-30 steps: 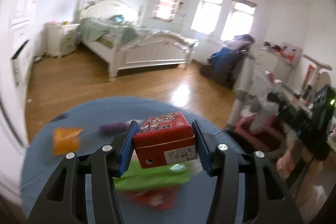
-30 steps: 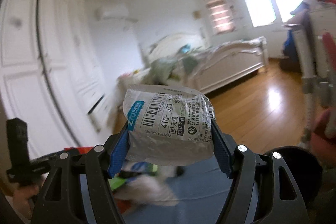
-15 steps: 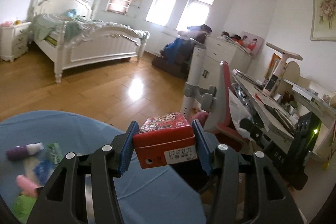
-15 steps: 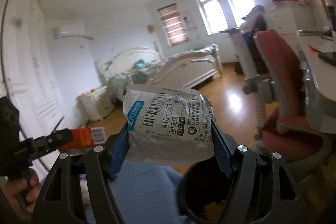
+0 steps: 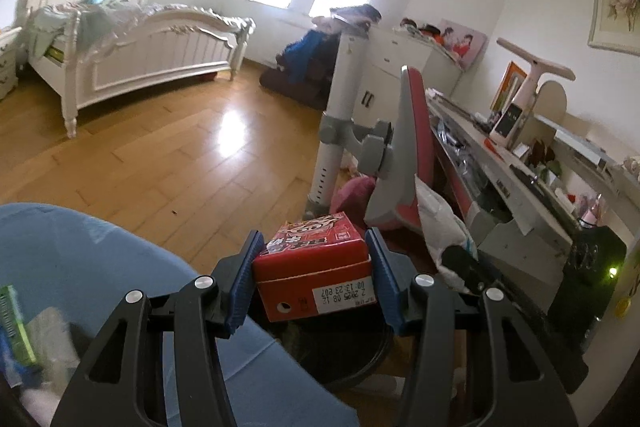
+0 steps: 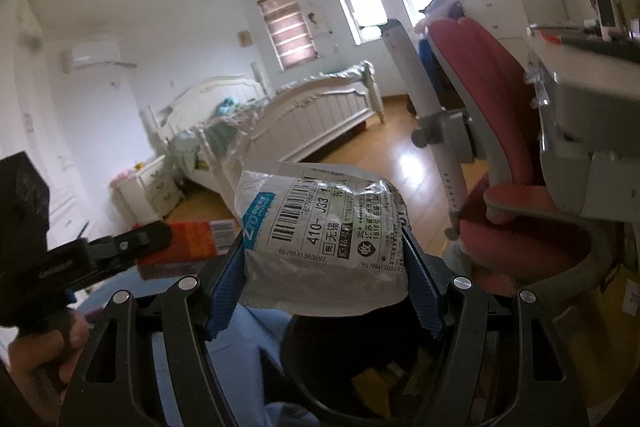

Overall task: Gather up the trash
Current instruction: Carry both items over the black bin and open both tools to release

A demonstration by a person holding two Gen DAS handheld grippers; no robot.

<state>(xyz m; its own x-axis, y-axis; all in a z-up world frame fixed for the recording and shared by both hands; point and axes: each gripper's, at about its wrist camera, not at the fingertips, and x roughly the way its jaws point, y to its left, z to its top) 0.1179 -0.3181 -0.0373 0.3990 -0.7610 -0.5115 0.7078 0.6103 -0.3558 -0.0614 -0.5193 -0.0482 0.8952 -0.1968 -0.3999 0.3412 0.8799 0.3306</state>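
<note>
Both grippers carry trash above the black bin by the blue table.

The left gripper [image 5: 312, 273] is clamped on a red box [image 5: 314, 267]; the right gripper [image 6: 322, 277] is clamped on a crumpled plastic parcel bag [image 6: 324, 241]. The black bin [image 6: 320, 379] sits below both, mostly hidden by the fingers, its contents hard to make out. Beside the bin, the blue table [image 5: 80, 267] holds litter [image 5: 16, 343] cut off at the frame edge, possibly wrappers. A red chair [image 6: 492, 115] stands beyond the bin.
</note>
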